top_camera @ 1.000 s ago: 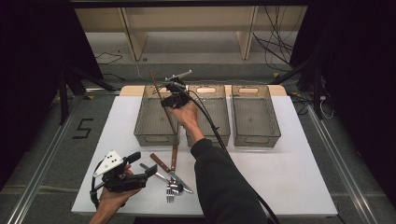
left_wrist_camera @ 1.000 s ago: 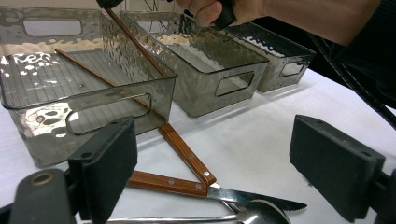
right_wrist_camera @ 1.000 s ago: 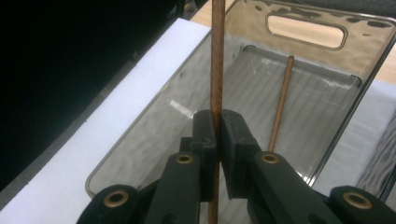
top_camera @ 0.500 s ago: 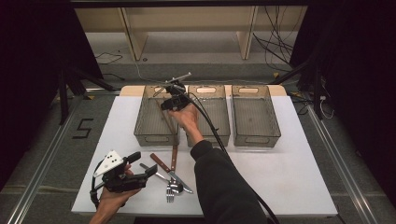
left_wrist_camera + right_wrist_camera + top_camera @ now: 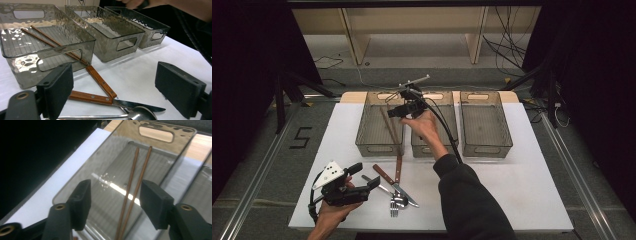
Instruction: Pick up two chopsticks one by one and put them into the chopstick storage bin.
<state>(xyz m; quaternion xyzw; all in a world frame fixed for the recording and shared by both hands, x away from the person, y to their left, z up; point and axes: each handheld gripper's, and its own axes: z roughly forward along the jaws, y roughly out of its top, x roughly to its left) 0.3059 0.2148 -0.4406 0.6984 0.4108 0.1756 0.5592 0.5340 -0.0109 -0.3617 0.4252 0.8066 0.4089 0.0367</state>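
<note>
The right claw [image 5: 398, 111] has just been opening, nothing in it; the chopsticks [image 5: 131, 192] lie below in the left bin [image 5: 367, 125]. The left claw [image 5: 362, 176] is wide apart, and the knives [image 5: 100, 87] lie just ahead, handles toward it.

My right gripper [image 5: 398, 111] hangs at the frame's upper middle over the left bin [image 5: 368, 134], whose walls fence in the chopsticks [image 5: 132, 192]. Three bins stand side by side, blocking the table's far half. Lower left, knives [image 5: 394, 176] and a fork [image 5: 393, 206] clutter the path beside my left gripper [image 5: 364, 176]; the lower right lies free.
</note>
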